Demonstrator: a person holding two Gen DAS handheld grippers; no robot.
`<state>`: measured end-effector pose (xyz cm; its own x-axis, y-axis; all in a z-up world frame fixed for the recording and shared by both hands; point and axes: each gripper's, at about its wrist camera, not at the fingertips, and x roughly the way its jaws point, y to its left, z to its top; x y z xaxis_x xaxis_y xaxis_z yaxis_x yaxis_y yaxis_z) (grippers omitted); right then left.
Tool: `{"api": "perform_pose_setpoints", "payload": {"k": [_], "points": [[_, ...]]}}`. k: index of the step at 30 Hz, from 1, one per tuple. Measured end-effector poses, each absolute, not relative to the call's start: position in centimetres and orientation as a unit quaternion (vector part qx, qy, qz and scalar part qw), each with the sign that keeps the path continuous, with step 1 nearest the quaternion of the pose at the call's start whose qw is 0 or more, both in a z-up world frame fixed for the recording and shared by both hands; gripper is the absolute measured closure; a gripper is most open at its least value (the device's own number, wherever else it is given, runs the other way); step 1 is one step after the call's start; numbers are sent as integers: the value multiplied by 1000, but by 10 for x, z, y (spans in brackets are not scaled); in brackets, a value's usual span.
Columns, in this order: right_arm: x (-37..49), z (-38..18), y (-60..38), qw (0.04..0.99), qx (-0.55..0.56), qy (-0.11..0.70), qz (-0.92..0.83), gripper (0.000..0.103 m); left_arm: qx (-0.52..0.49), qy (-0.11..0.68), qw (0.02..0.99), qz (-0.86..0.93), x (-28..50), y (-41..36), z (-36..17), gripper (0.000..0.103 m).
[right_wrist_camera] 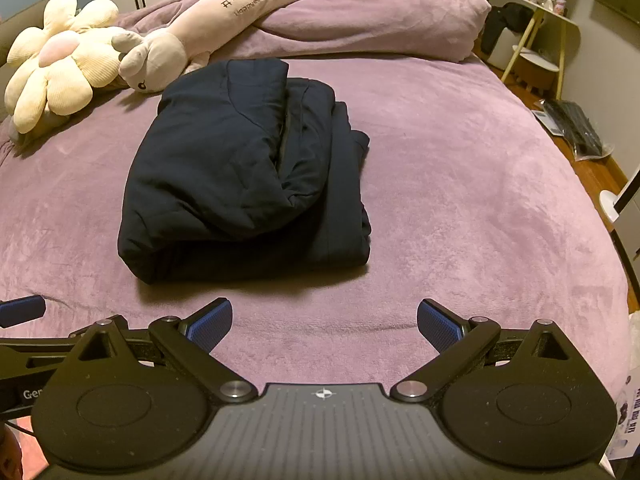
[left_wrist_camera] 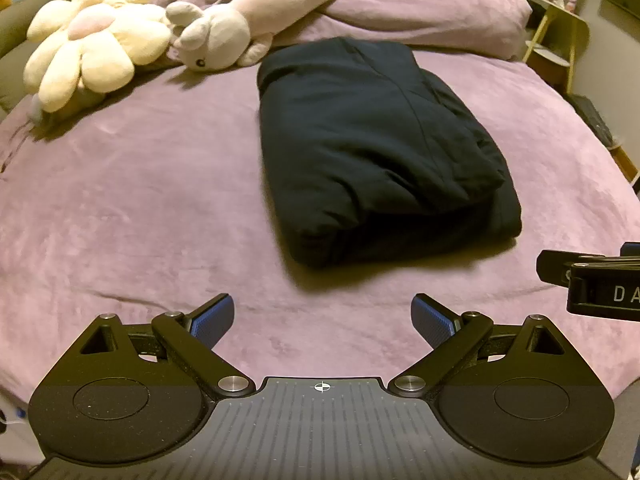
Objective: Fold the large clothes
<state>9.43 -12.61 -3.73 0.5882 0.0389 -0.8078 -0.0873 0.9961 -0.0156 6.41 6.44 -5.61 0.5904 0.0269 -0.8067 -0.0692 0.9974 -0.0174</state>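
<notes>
Both grippers hung above the near edge of the bed (right_wrist_camera: 460, 184), left gripper (left_wrist_camera: 322, 317) and right gripper (right_wrist_camera: 324, 320) with fingers spread and empty; the folded dark jacket (right_wrist_camera: 240, 176) lay mid-bed, apart from them. Bare purple cover ringed it; plush toys (right_wrist_camera: 60, 64) lined the far left edge.

A folded dark navy padded jacket (right_wrist_camera: 244, 172) lies on the mauve fleece bedspread (right_wrist_camera: 460, 184). The right gripper (right_wrist_camera: 324, 320) hangs spread wide, apart from it.

Both wrist cameras look from the bed's (left_wrist_camera: 120, 200) near edge toward its far end, side by side, sharing the folded dark garment (right_wrist_camera: 240, 176).
</notes>
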Motion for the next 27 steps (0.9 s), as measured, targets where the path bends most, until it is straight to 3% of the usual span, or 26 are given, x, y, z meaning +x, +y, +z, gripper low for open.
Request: {"api": "perform_pose_setpoints", "payload": {"k": [27], "points": [[91,-36,-126,895,-29,445,25,4,0,453,891,37,64,59,-56,5]]}}
